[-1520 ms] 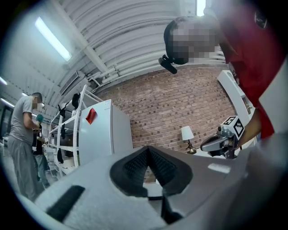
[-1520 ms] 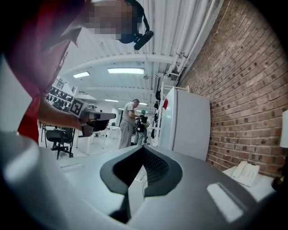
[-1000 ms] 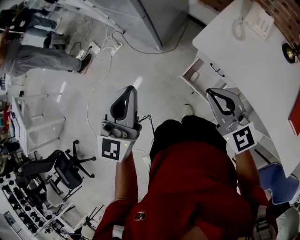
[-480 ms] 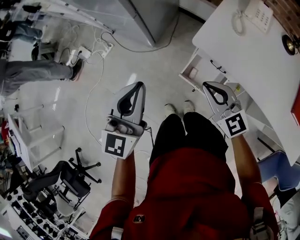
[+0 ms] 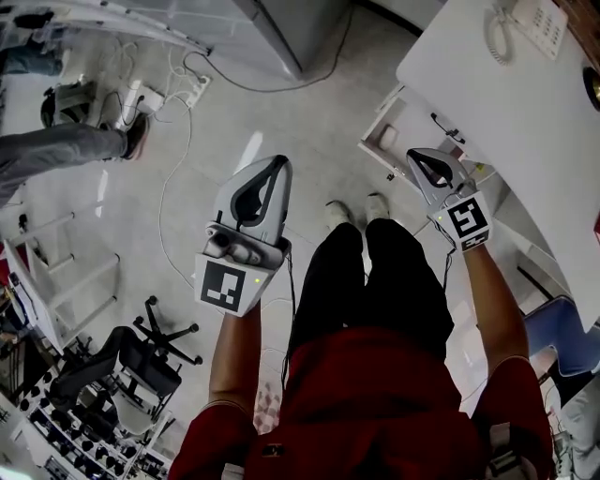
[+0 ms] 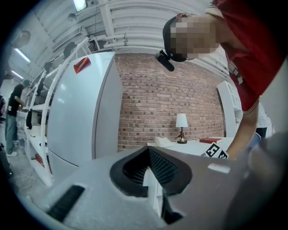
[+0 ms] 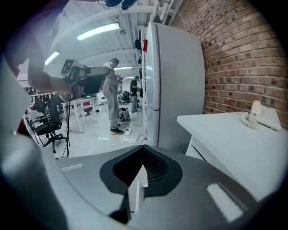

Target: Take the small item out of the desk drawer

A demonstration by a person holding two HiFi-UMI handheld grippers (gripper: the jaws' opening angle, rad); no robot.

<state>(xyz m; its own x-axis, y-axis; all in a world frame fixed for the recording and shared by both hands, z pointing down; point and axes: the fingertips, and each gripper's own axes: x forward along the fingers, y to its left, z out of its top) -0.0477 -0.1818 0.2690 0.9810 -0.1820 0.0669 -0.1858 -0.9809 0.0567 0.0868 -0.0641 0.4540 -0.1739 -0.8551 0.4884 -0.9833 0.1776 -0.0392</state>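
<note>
The white desk [image 5: 511,112] runs along the right of the head view. Its drawer [image 5: 378,120] stands pulled out toward the floor, with a small pale item [image 5: 386,138] lying inside. My right gripper [image 5: 419,156] hangs just right of the drawer and above it, jaws shut and empty. My left gripper [image 5: 277,165] is held over bare floor, well left of the drawer, jaws together with nothing between them. In the right gripper view the shut jaws [image 7: 143,149] point past the desk top [image 7: 234,134]. The left gripper view shows closed tips [image 6: 147,150].
A telephone [image 5: 534,17] and a lamp [image 6: 181,128] sit on the desk. A tall white fridge [image 7: 173,85] stands beyond the desk. Cables and a power strip [image 5: 192,89] lie on the floor, an office chair [image 5: 150,347] at lower left, another person's leg [image 5: 66,150] at left.
The person has stepped toward the desk. The right gripper has come nearer the open drawer; the left gripper stays out over the floor. Both stay shut.
</note>
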